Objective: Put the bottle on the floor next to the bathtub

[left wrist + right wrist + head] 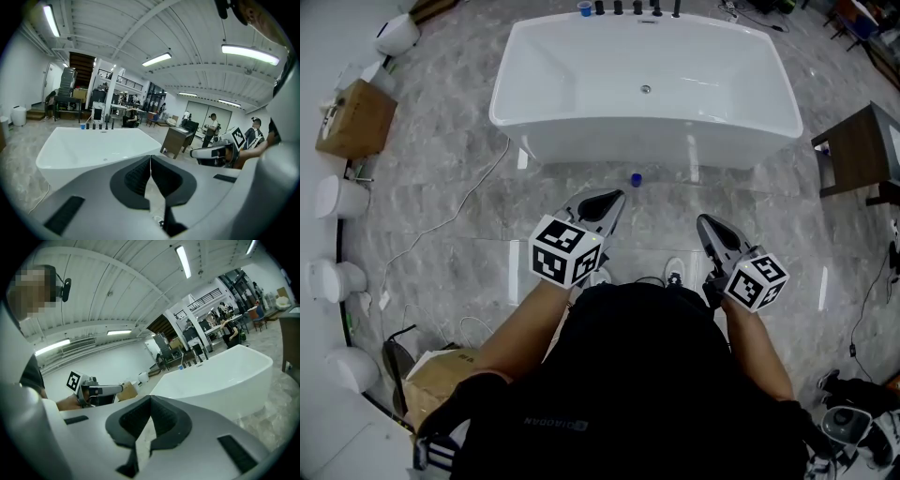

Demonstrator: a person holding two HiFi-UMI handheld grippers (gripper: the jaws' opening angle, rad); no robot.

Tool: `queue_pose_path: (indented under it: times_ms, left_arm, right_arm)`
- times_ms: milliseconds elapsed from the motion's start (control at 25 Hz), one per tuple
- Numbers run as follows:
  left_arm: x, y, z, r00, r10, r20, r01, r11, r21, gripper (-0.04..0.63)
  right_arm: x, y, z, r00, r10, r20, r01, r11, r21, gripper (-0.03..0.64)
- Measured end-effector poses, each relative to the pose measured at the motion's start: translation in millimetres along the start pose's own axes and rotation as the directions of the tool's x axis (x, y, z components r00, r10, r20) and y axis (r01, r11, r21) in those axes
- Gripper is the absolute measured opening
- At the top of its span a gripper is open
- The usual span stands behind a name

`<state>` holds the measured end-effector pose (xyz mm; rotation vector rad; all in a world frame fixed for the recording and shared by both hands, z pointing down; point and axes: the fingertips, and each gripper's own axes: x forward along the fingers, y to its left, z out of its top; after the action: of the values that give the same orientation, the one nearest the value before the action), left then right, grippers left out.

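Floor (441, 178) by bathtub (609, 145); bottle (636, 178) ahead of empty, clenched left hand-held gripper (617, 197) and right hand-held gripper (702, 221)

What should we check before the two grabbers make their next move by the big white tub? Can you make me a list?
1. Left gripper empty: ok, jaws together with nothing between them.
2. Right gripper empty: ok, jaws together, nothing between them.
3. Small blue-topped thing on the grey marble floor beside the white bathtub: ok, it sits just in front of the tub.
4. That thing is the bottle and stands upright: cannot tell, too small.
5. Grippers clear of it: ok, both are short of it, not touching.
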<state>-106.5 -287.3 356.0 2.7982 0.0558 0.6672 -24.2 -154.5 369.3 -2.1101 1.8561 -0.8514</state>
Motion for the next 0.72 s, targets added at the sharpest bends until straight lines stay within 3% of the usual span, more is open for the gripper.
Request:
queue_pose_path:
  times_ms: [720]
  left_arm:
    - [-3.0, -4.0, -4.2, 1.000, -0.017, 0.013, 0.017, 1.000, 0.002, 0.017]
  right_arm:
    - [0.4, 5.6, -4.9, 1.000, -0.018, -0.017, 0.018, 1.000, -0.023, 0.035]
